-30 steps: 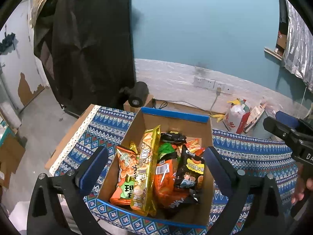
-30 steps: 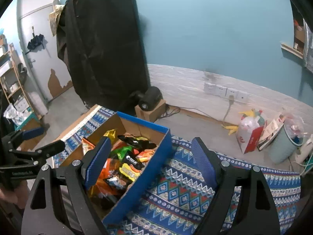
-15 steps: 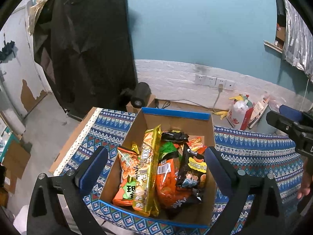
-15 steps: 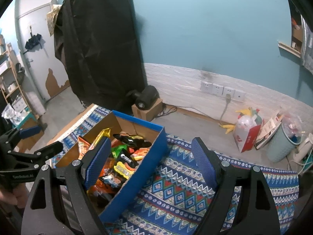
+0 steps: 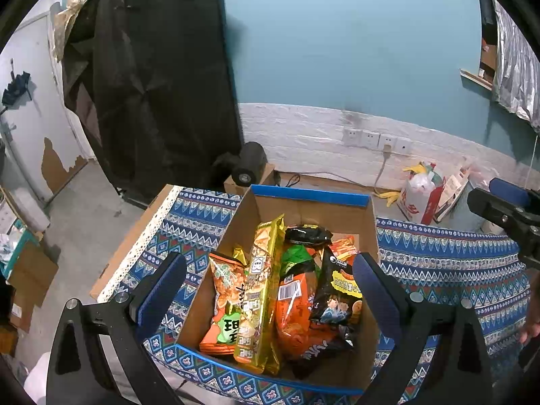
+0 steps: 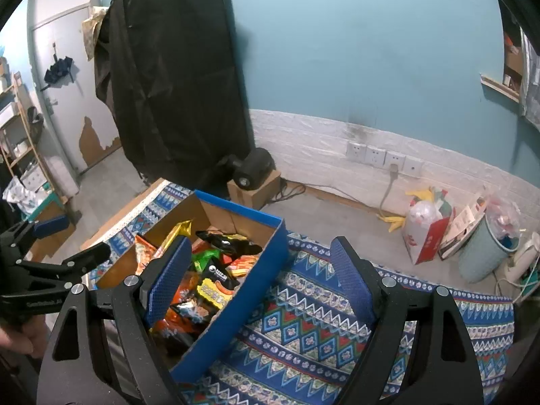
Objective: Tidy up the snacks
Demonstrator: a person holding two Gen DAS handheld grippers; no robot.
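snacks [image 5: 283, 290] lie packed in an open cardboard box [image 5: 310, 199] with blue rims, which sits on the patterned cloth [image 6: 303, 330] near the desk's left edge. our left tongs [image 5: 270, 297] hover above the box, spread wide and holding nothing; our right tongs [image 6: 260, 280] hang wide over the box's right wall, also holding nothing.

box: I see an open cardboard box [image 5: 305, 207], blue outside, upright on the patterned cloth.
snacks: a long gold packet [image 5: 261, 290] stands tilted among an orange bag [image 5: 224, 300], an orange-red bag [image 5: 297, 317], a black bag [image 5: 337, 293].
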